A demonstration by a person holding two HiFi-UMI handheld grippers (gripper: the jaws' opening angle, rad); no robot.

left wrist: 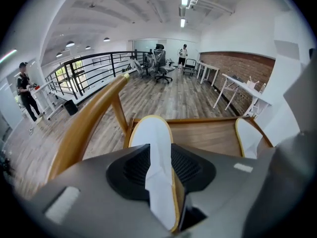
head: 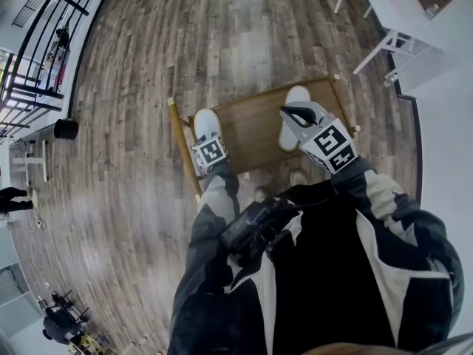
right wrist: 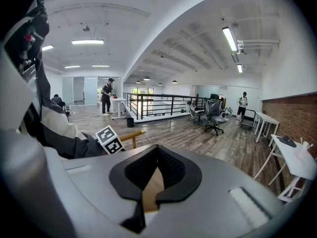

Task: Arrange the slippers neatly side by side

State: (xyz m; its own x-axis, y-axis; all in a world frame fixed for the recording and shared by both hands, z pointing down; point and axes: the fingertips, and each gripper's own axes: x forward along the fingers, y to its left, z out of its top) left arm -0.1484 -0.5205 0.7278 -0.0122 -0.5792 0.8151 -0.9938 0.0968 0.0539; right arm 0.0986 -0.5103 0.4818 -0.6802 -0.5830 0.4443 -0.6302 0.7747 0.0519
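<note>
Two white slippers lie on a wooden bench seat [head: 251, 124]. The left slipper [head: 207, 122] lies at the seat's left edge, the right slipper [head: 290, 124] toward the seat's right side, a wide strip of bare wood between them. My left gripper [head: 208, 137] points down at the left slipper's near end. In the left gripper view the left slipper [left wrist: 151, 133] runs between the parted jaws of that gripper [left wrist: 160, 151], and the pads do not press on it. My right gripper [head: 288, 113] hovers over the right slipper [left wrist: 247, 135], shut and empty [right wrist: 156, 155].
A yellow wooden rail [head: 181, 143] runs along the bench's left side. White tables [head: 395, 9] stand at the far right. A black bin [head: 66, 129] and a black railing [head: 37, 58] are at the left. Office chairs [left wrist: 161, 66] and several people stand farther off.
</note>
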